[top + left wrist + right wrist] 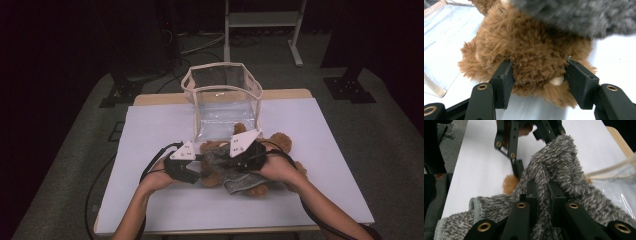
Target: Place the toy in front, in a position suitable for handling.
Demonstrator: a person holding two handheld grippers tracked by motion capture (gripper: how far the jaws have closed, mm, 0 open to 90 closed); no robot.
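A brown teddy bear (280, 141) lies on the white table mat (160, 200) in front of a clear bag, wearing a grey fuzzy garment (235, 181). My left gripper (202, 167) comes in from the left. In the left gripper view its jaws press into the bear's brown plush (534, 50) from both sides, with the left gripper (539, 80) shut on it, below the grey garment (579, 15). My right gripper (231, 164) reaches in from the right. In the right gripper view the right gripper (544, 192) is shut on a fold of the grey garment (564, 165), and a tuft of the bear (509, 183) shows beside it.
A clear bag with beige trim (222, 95) stands open-topped just behind the bear, its front flap lying on the mat (439, 40). The table's wooden edge (155, 98) shows at the back. Grey floor surrounds the table, and white frame legs (227, 35) stand farther behind.
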